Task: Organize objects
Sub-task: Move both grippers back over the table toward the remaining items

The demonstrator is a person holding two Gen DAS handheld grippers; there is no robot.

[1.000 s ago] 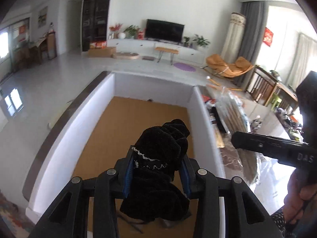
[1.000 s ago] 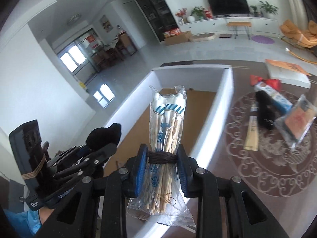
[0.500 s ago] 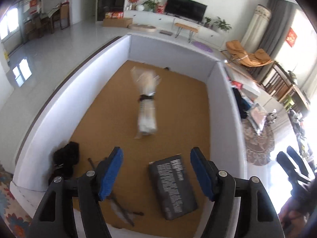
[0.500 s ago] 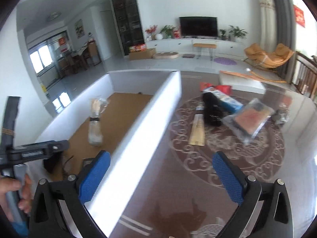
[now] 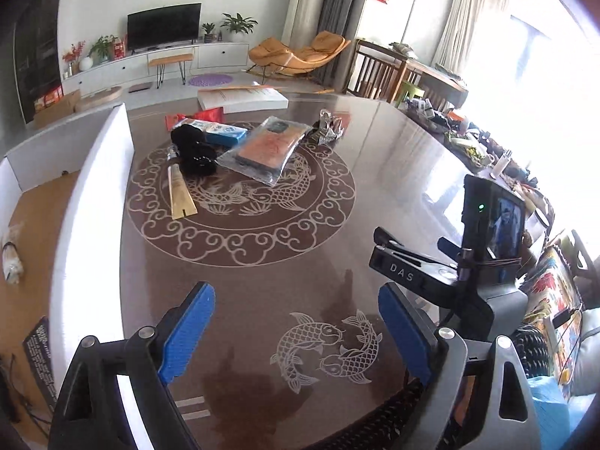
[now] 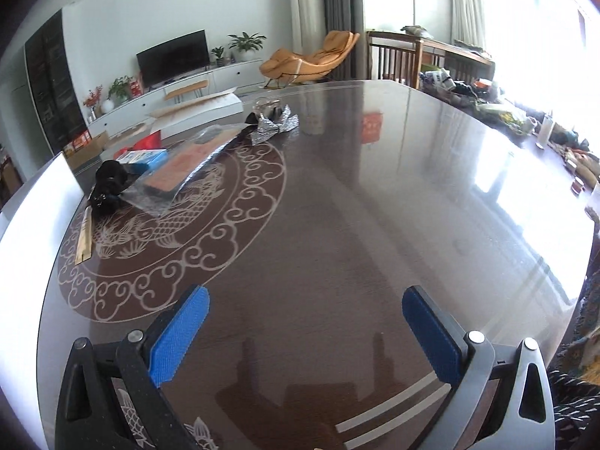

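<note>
A second ago each tool gripped something over the white box: the left a black cloth bundle, the right a bagged bunch of chopsticks. Now both are empty. The left tool has just been opening and stands wide over the dark worktop; the right tool is fully spread, nothing between its pads. The chopstick bag lies inside the box on its brown floor, long axis running away from the camera. On the worktop's round pattern a flat gold packet points toward the near edge, beside another black bundle and a clear bag.
</note>
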